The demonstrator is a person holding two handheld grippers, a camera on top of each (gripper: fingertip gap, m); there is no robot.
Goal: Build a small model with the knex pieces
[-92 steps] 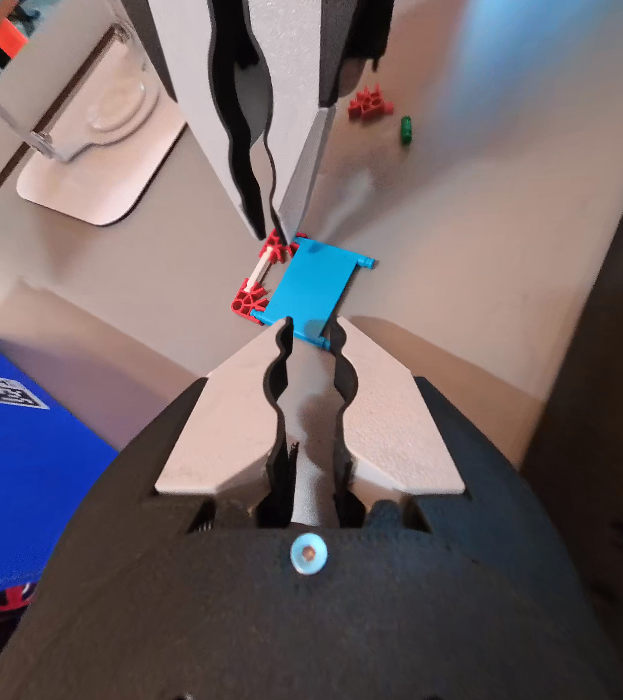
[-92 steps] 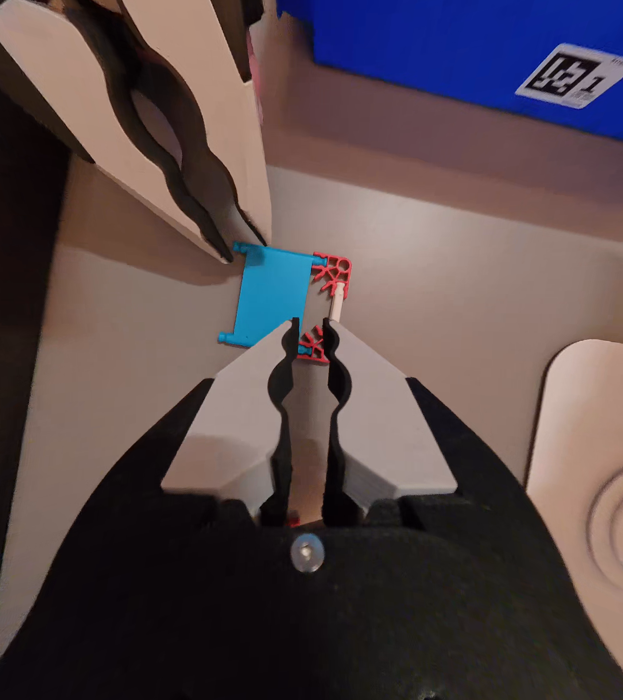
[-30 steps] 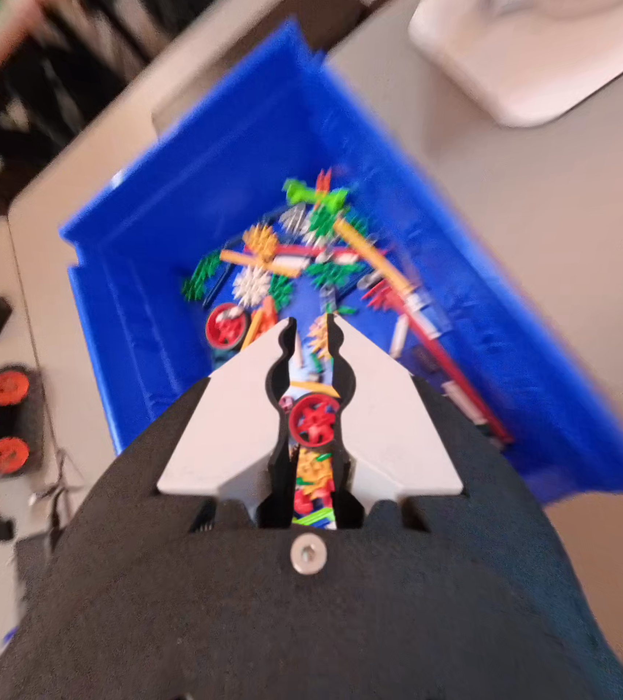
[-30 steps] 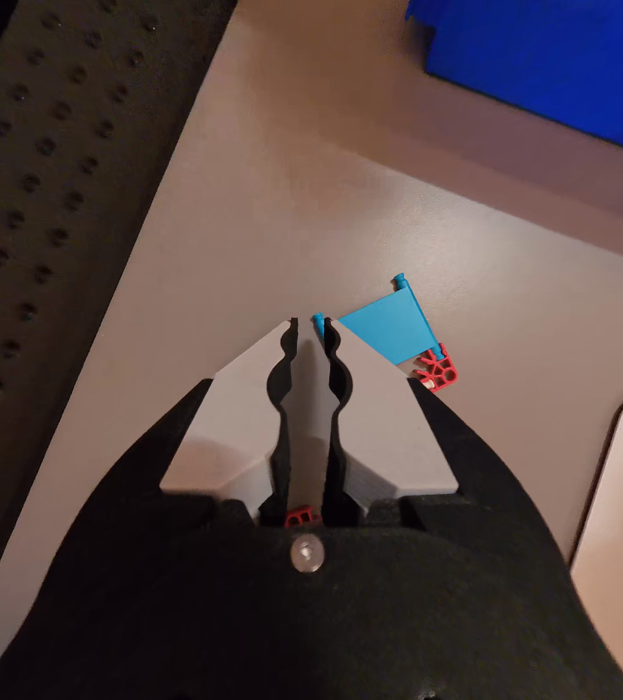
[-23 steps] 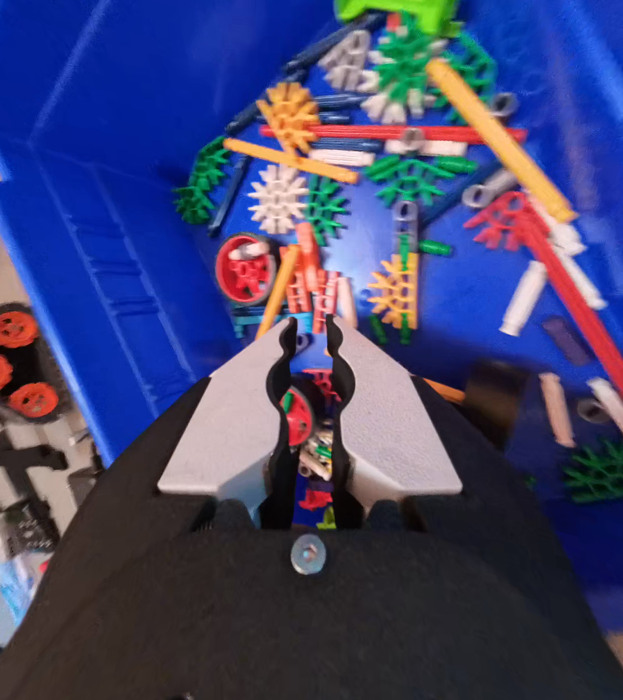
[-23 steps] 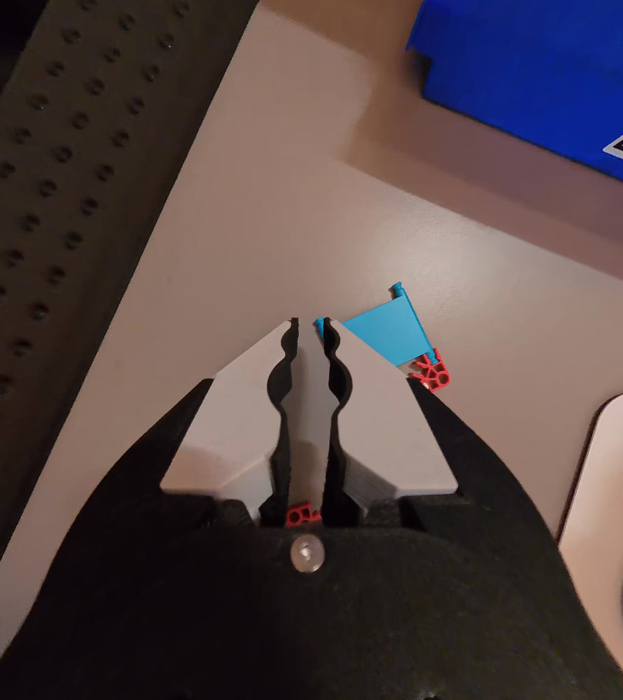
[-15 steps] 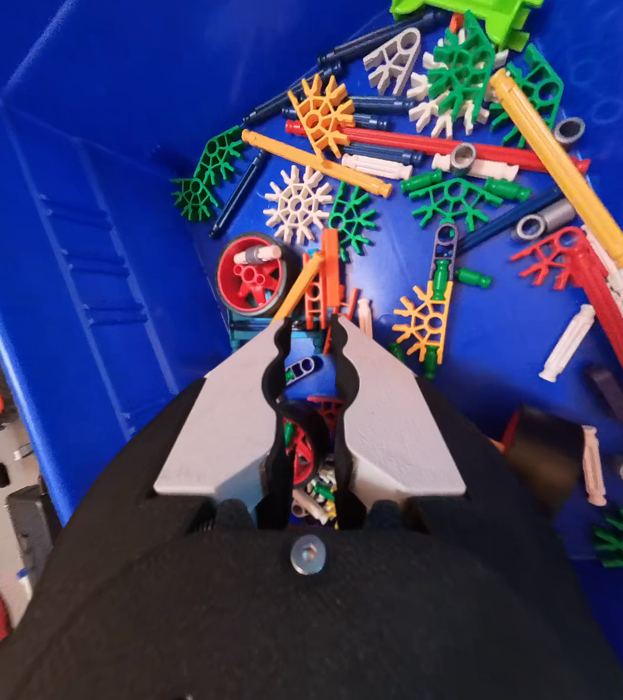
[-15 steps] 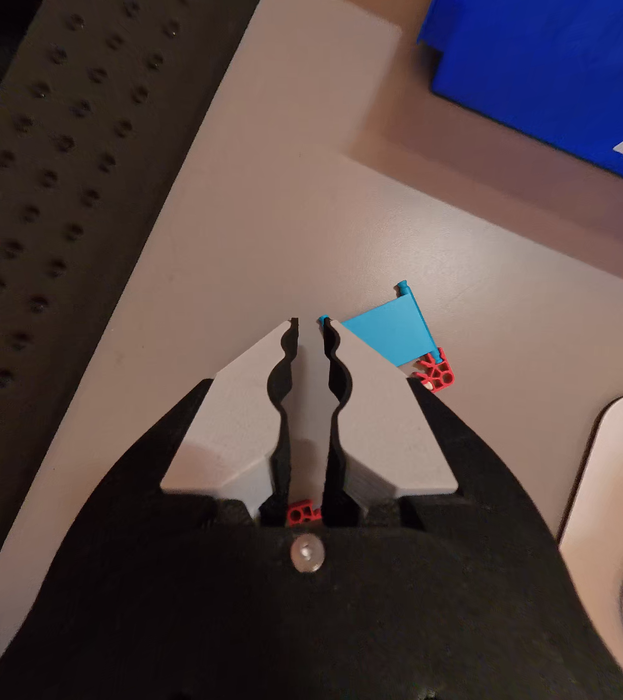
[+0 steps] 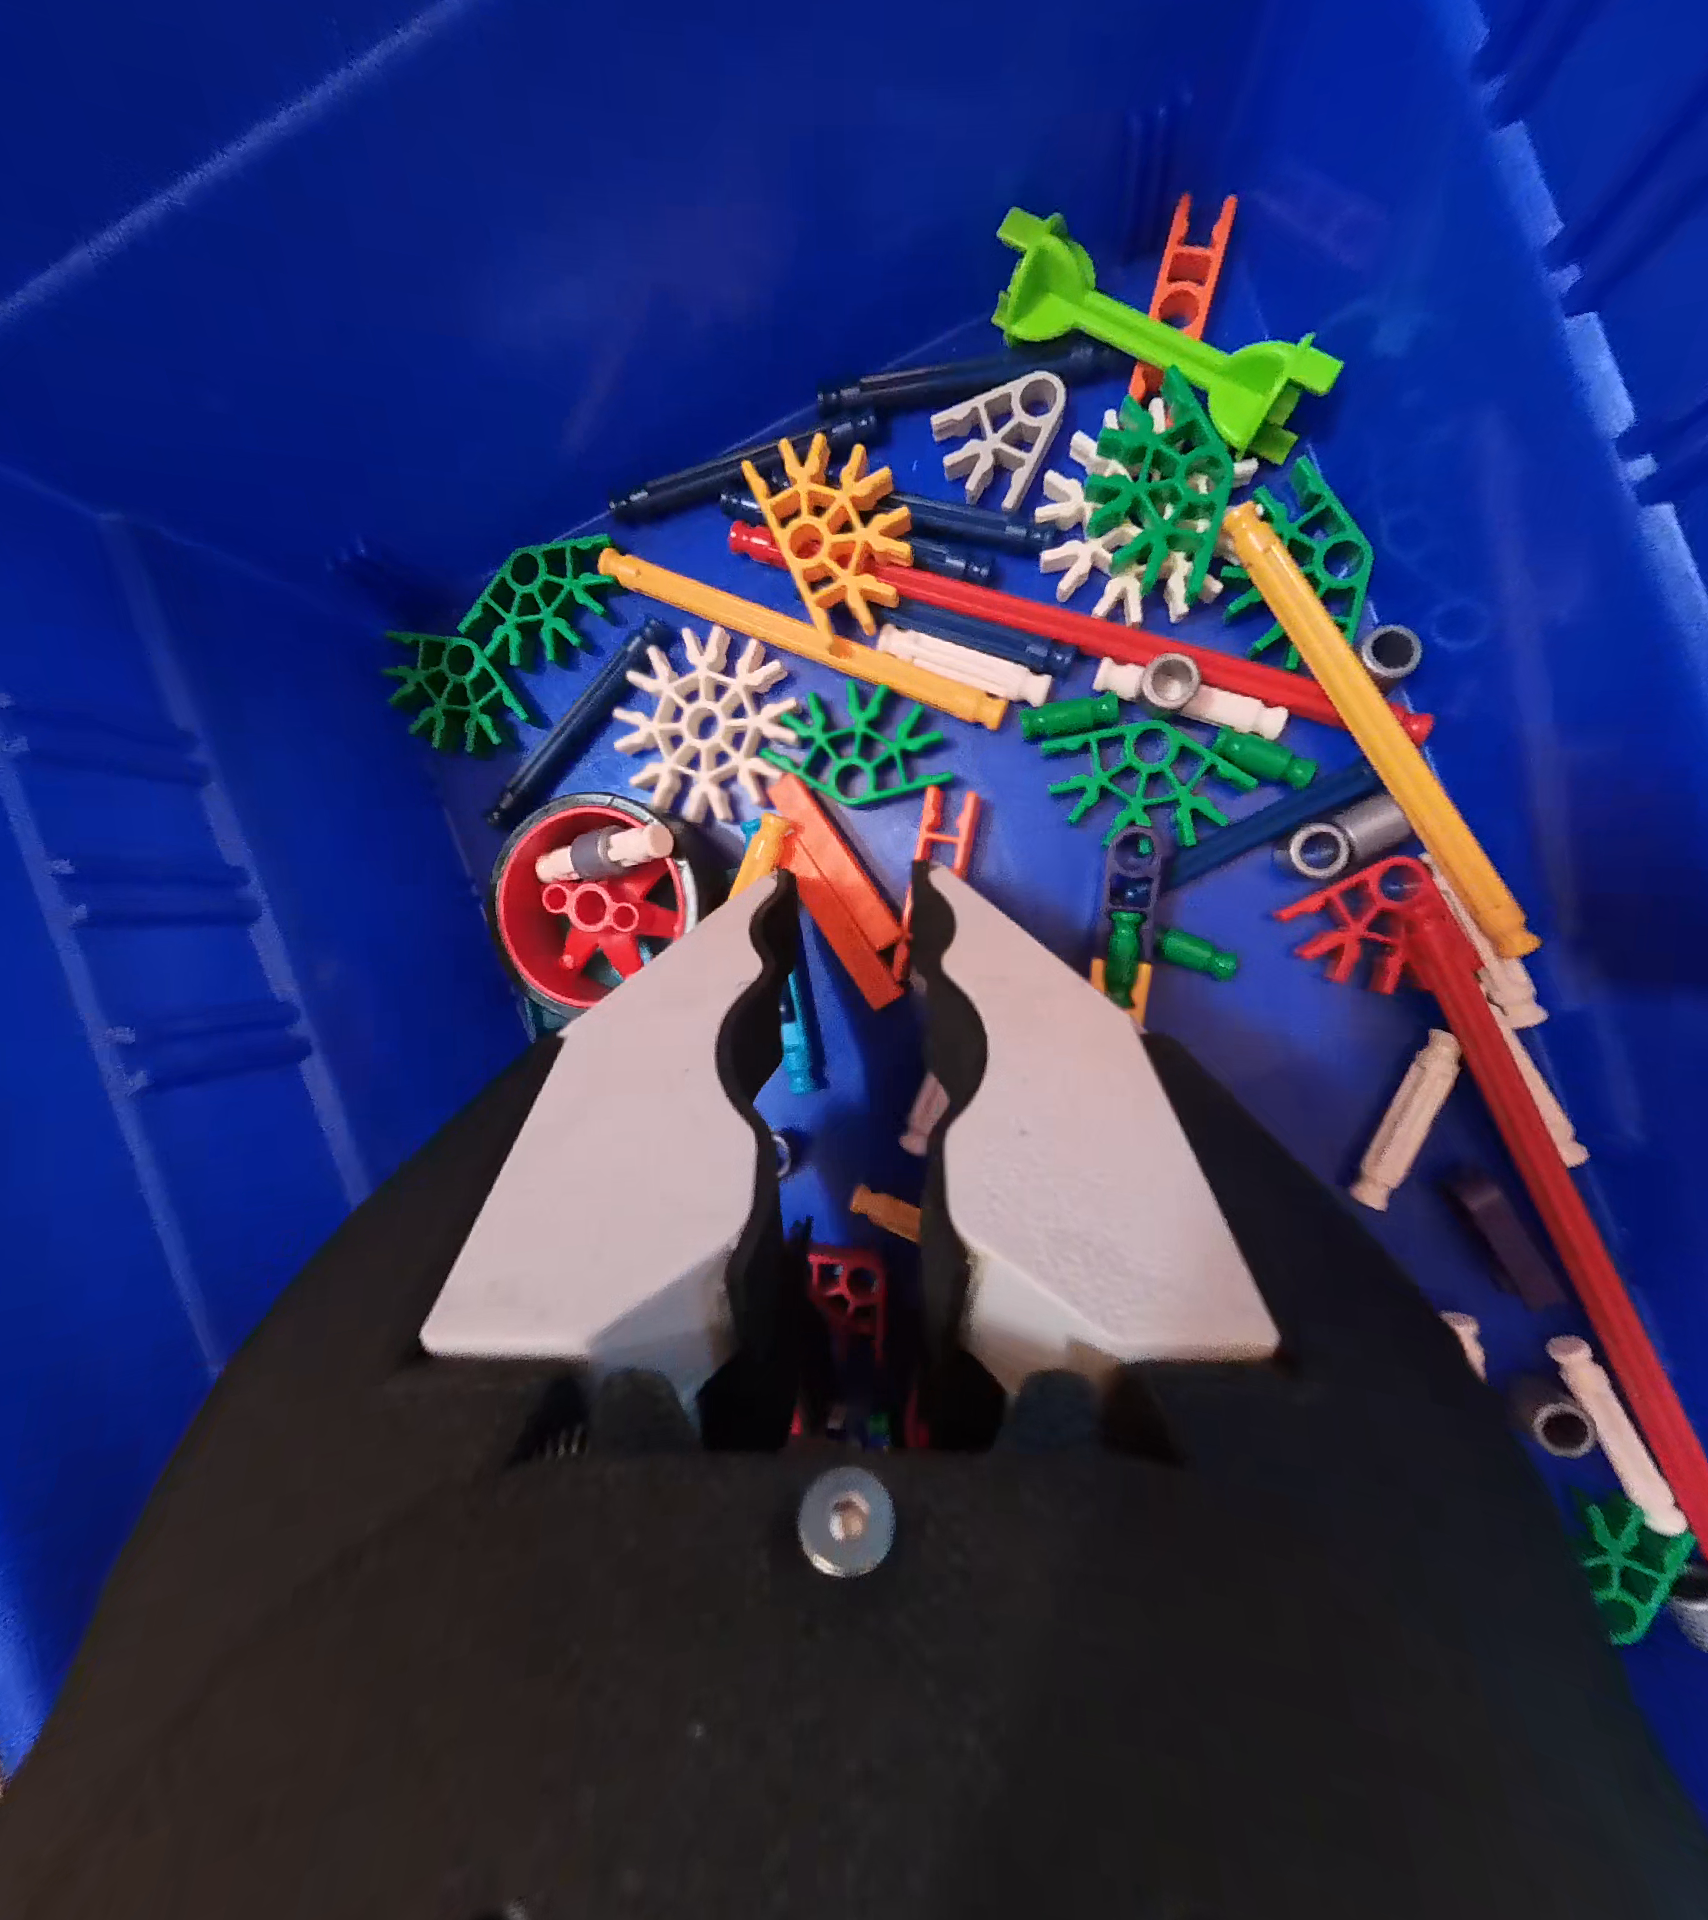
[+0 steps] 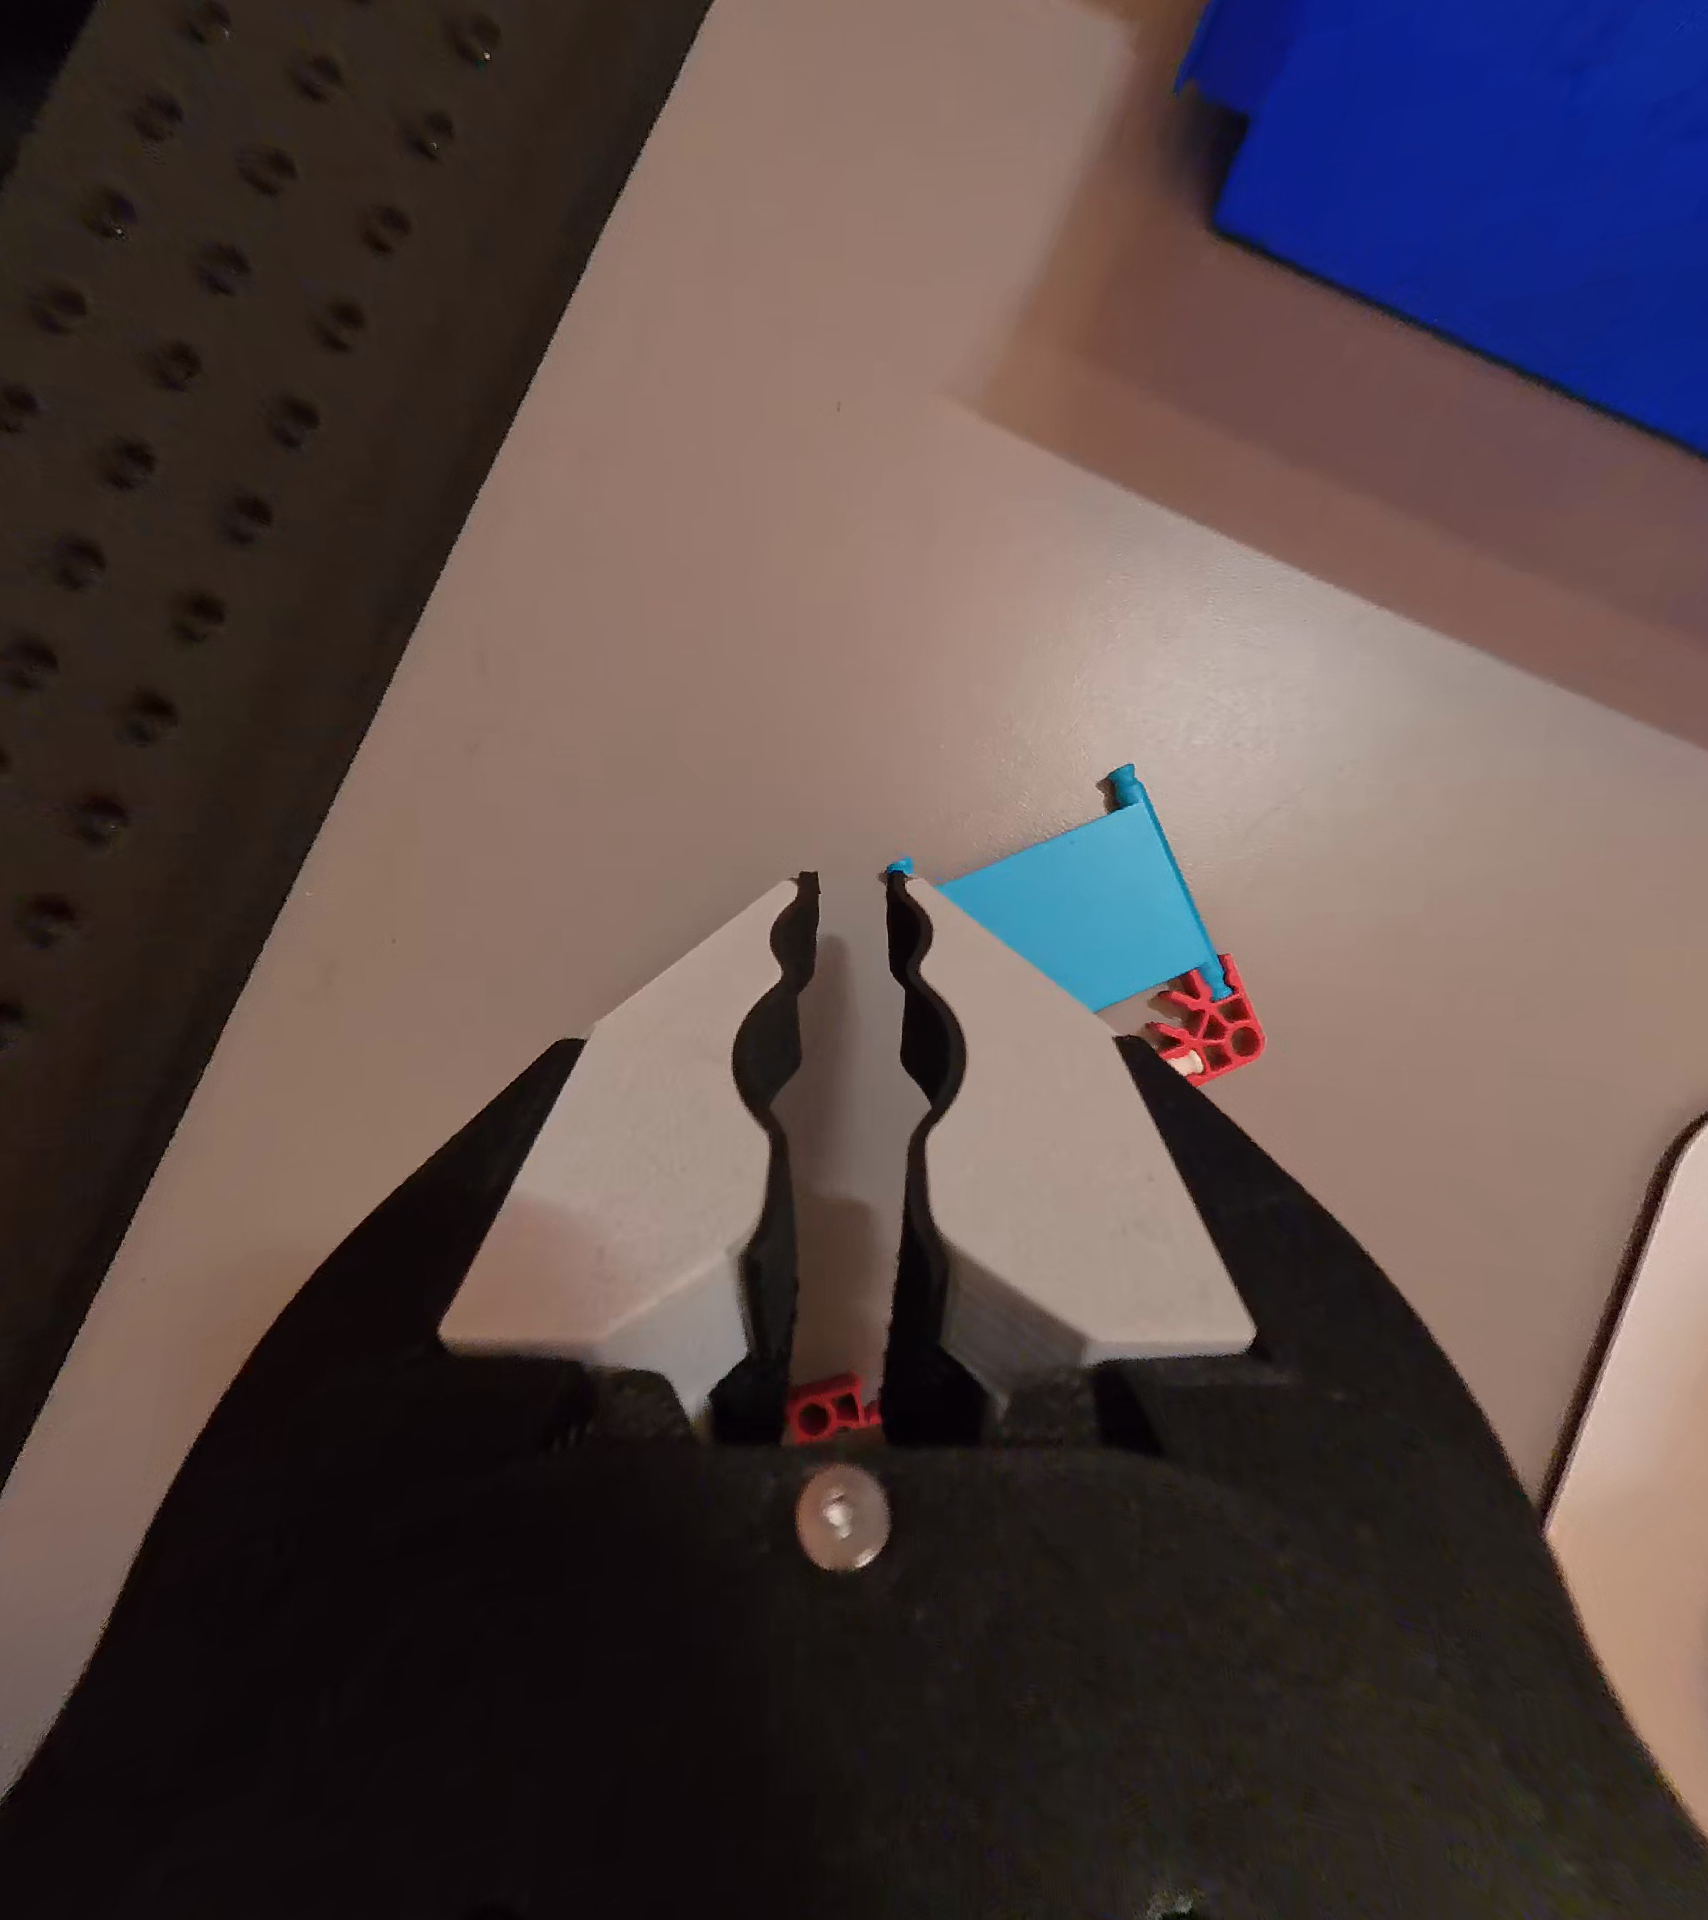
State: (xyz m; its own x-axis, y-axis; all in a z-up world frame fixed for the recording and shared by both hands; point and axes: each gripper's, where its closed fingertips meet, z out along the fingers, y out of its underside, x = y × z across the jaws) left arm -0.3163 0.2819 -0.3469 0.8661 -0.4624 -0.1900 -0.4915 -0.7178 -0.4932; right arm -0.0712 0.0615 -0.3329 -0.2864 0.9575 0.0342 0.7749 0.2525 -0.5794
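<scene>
Below, my left tool (image 9: 848, 894) hangs with jaws apart over an orange piece (image 9: 834, 902) in the blue bin (image 9: 206, 520); right tool (image 10: 850, 881), empty and parted, hovers beside the cyan panel (image 10: 1089, 930) on the bench (image 10: 725, 520).

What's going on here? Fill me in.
A person works two handheld grippers. The left gripper is open, hanging inside a blue bin of loose construction-toy pieces, nearest an orange piece and a red wheel. The right gripper is open and empty above the table, over a light-blue panel with red connectors.
</scene>
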